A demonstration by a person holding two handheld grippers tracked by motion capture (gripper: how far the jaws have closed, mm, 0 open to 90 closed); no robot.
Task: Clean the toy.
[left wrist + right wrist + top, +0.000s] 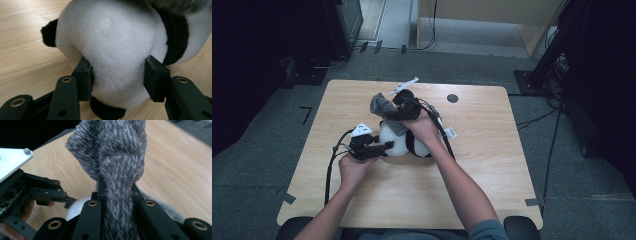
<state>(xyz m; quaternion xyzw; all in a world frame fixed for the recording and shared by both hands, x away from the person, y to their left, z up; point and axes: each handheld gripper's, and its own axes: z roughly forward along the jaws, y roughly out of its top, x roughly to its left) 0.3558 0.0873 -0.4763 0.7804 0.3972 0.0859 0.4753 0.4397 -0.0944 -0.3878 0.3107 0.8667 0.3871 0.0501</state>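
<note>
bare table (492, 170) around, panda toy (398, 142) central

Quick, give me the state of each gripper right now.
Left gripper: jaws closed on the plush panda.
Right gripper: jaws closed on the grey fuzzy cloth, holding it above the panda.

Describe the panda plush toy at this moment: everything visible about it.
The panda plush toy is soft and fluffy, white with black ears and a black band across its body. It lies on the wooden table near the middle. The left gripper clamps its rounded white head from both sides, pads pressed into the fur. A grey fuzzy cloth hangs over it from above, pinched in the right gripper. A white tag sticks out at its right side.
</note>
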